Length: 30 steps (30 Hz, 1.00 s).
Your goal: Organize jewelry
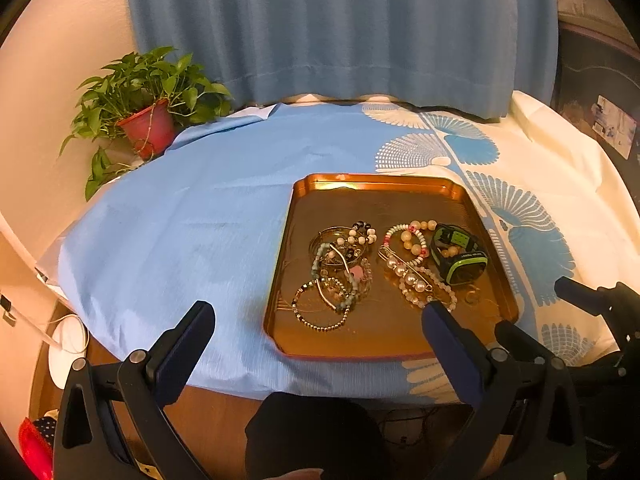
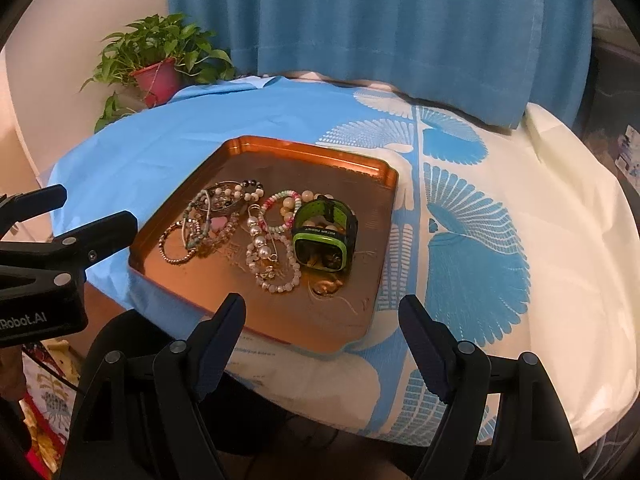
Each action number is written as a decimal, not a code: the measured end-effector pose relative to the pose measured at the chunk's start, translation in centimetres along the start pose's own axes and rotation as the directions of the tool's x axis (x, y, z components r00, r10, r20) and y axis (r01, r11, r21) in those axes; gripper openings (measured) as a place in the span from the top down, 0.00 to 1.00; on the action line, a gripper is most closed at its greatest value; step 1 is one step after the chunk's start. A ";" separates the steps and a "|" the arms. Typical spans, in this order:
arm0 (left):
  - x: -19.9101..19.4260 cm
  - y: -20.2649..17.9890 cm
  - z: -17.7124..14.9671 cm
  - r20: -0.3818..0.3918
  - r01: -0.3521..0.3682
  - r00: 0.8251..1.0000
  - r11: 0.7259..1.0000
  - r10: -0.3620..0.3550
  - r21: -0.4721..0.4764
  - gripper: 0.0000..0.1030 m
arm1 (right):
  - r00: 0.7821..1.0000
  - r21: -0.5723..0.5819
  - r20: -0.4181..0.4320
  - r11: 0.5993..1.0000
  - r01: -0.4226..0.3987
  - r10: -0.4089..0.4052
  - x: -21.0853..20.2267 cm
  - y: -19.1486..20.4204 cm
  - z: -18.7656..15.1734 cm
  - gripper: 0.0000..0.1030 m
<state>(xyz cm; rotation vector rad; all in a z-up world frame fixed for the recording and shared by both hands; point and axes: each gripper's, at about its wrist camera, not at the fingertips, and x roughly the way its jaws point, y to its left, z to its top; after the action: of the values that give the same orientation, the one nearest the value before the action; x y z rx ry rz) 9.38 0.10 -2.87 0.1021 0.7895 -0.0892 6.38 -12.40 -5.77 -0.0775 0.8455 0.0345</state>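
A copper tray [image 1: 360,184] [image 2: 380,172] sits on the blue-and-white cloth. It holds a tangle of bead bracelets [image 1: 336,276] [image 2: 200,224], a pearl pin and bead strands [image 1: 416,280] [image 2: 264,252], a pink-and-cream bead bracelet [image 1: 408,236] [image 2: 286,208], and a black-and-green watch [image 1: 460,254] [image 2: 326,236]. My left gripper [image 1: 320,312] is open and empty, hovering at the tray's near edge. My right gripper [image 2: 322,304] is open and empty, just in front of the tray's near right corner. Each gripper also shows at the edge of the other's view.
A potted green plant [image 1: 144,120] [image 2: 158,72] stands at the table's far left corner. A blue curtain [image 1: 340,28] [image 2: 380,20] hangs behind the table. The table's near edge drops to a wooden floor [image 1: 216,420] with cables and a white lamp base [image 1: 66,352].
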 end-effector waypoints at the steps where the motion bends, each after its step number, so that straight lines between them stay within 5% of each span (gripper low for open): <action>1: -0.1 0.0 0.0 0.002 -0.002 1.000 1.000 0.002 0.002 0.01 | 1.000 0.000 0.004 1.000 0.000 0.000 -0.2 0.0 -0.1 0.23; 30: -2.7 -1.3 -0.6 0.035 -0.012 0.999 0.999 0.010 0.035 0.01 | 0.999 -0.008 0.041 1.000 0.000 0.000 -3.1 0.4 -0.3 0.23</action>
<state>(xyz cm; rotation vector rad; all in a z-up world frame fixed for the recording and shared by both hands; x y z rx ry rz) 6.94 -0.98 -1.42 0.1375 0.7527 -0.0941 4.03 -12.01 -3.65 -0.0845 0.8046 0.0394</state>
